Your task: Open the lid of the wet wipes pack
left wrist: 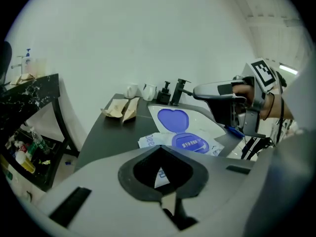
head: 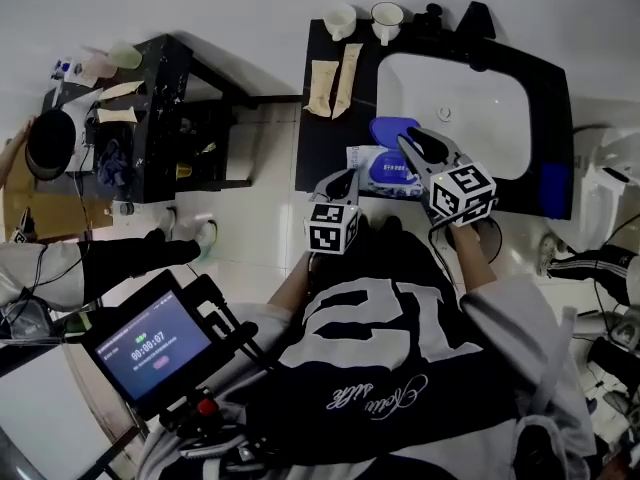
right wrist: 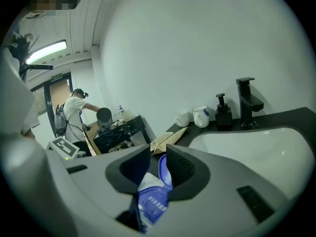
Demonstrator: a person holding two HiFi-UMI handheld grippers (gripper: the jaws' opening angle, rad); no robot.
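Observation:
The wet wipes pack [head: 385, 173] lies on the black counter [head: 318, 143] by the sink, and its blue heart-shaped lid [head: 390, 128] is swung open and back. In the left gripper view the lid [left wrist: 175, 118] lies flat behind the blue label [left wrist: 192, 142]. My left gripper [head: 350, 175] sits at the pack's near left corner. Its tips [left wrist: 159, 147] meet, with a white corner of the pack showing between the jaws. My right gripper [head: 412, 140] hovers above the pack, open and holding nothing. Through its jaws [right wrist: 158, 154] I see the lid [right wrist: 164, 169] below.
A white sink basin [head: 470, 108] with a black tap [left wrist: 180, 90] and soap pump lies right of the pack. Two cups [head: 340, 18] and paper-wrapped items [head: 335, 83] sit at the counter's far left. A cluttered black shelf [head: 170, 118] and another person [head: 50, 143] are further left.

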